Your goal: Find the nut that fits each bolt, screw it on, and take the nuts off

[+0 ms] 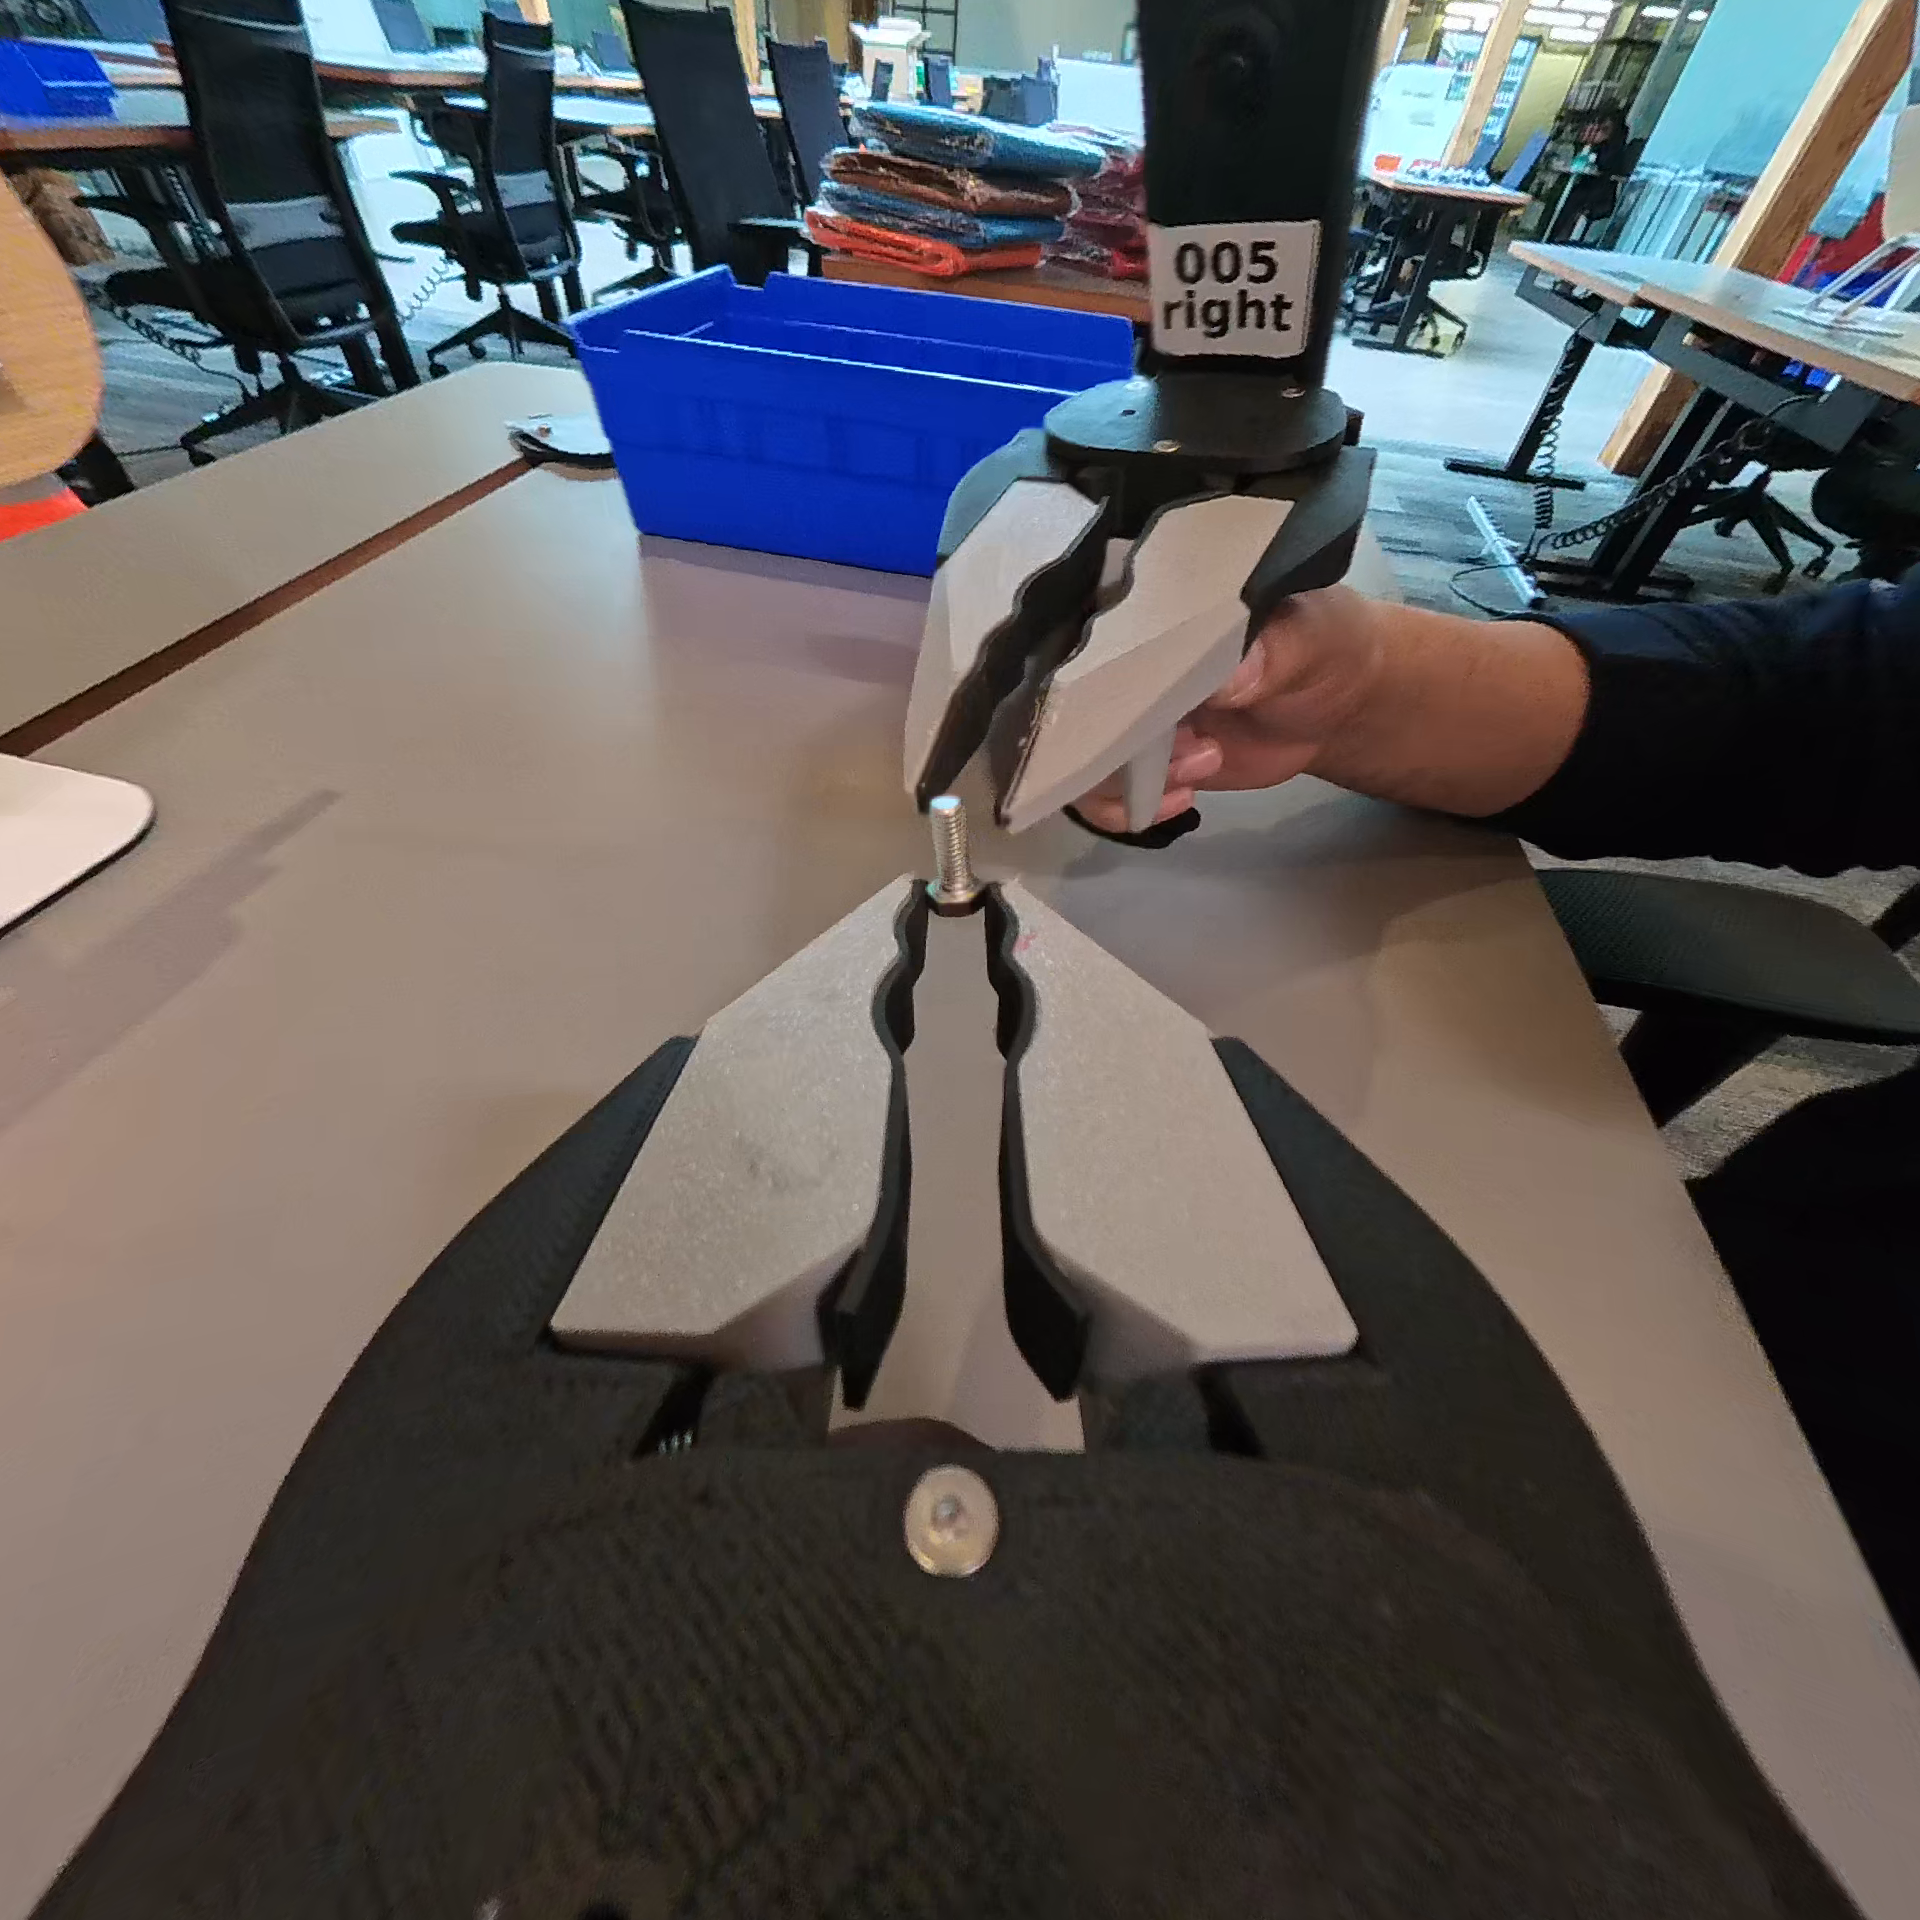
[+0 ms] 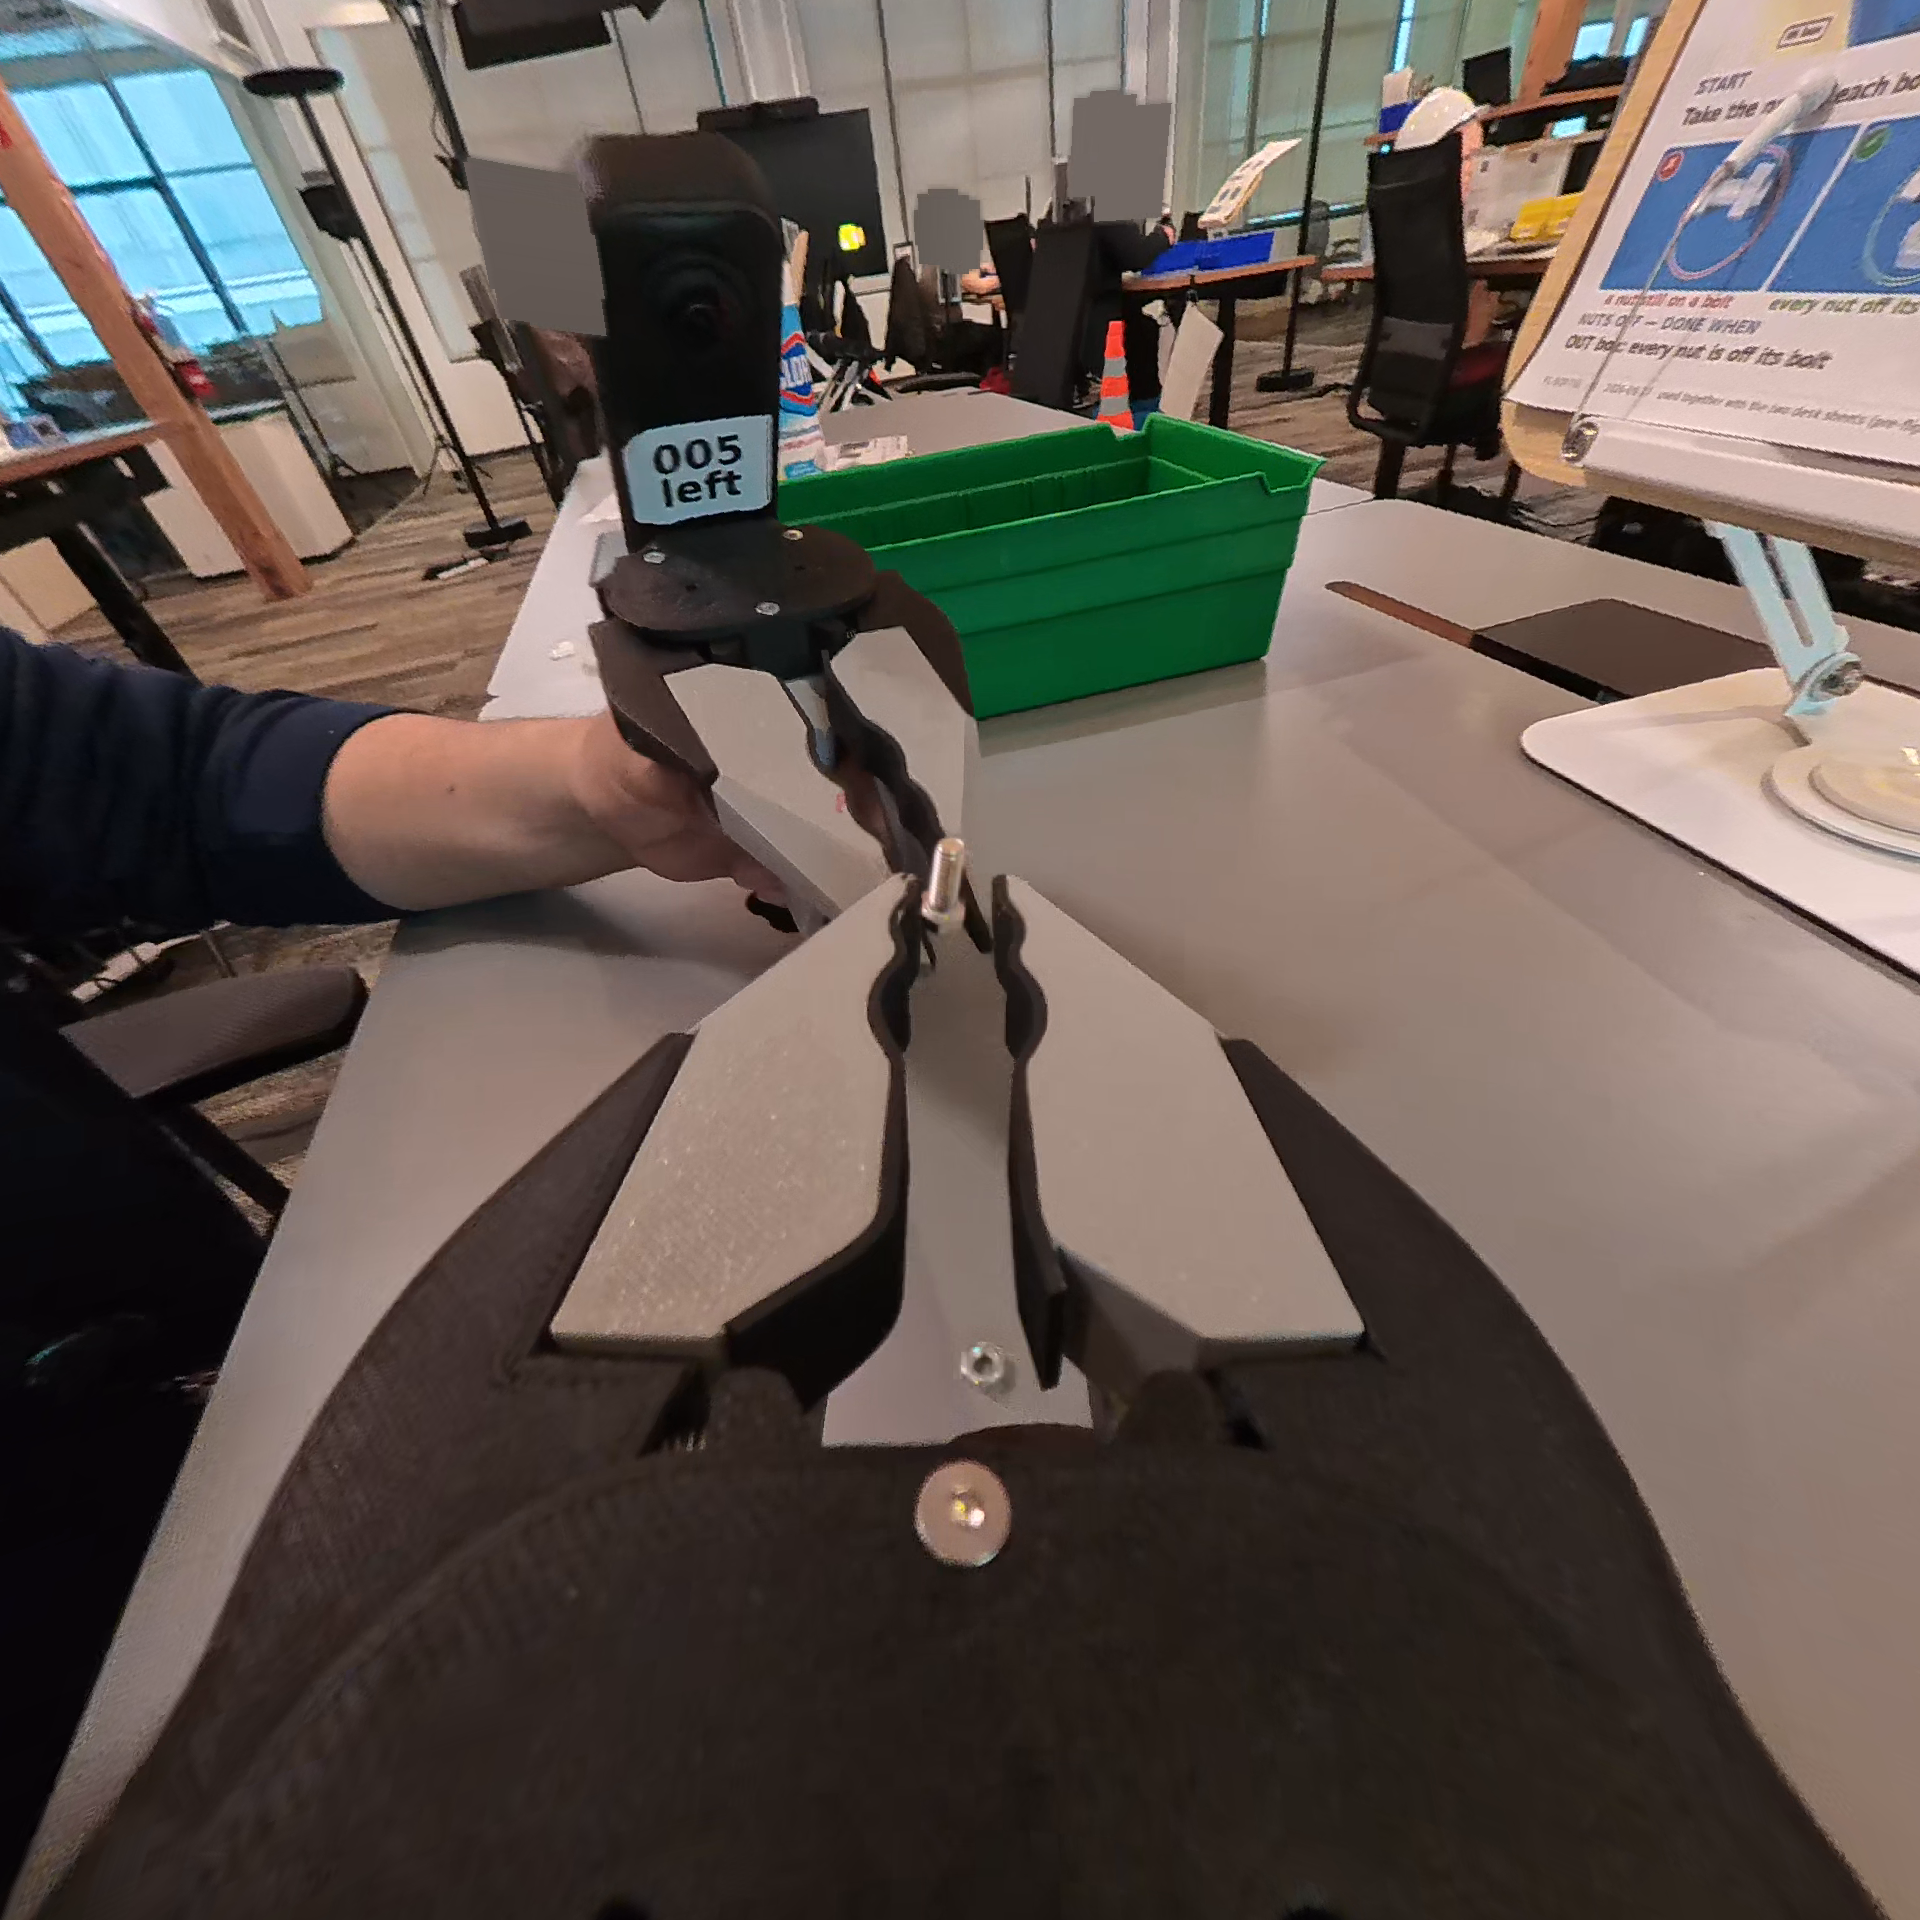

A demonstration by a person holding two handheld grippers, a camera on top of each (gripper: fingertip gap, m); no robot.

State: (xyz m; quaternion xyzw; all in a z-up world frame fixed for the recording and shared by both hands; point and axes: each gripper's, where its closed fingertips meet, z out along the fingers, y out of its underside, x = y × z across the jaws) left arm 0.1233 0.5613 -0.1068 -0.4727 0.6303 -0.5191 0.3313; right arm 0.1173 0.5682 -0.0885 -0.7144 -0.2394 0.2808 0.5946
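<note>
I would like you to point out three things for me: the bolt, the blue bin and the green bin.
bolt [image 1: 949,844]: left wrist view, on the threaded shank.
blue bin [image 1: 800,468]: left wrist view, on the near side wall.
green bin [image 2: 1101,613]: right wrist view, on the front wall.

- A white label with printed characters sits on each hand-held gripper's camera post: right [image 1: 1232,289], left [image 2: 698,470].
- Instruction sheet [image 2: 1745,239] on a stand (printed lines, pictures).
- Branded bottle [image 2: 798,384] behind.
</note>
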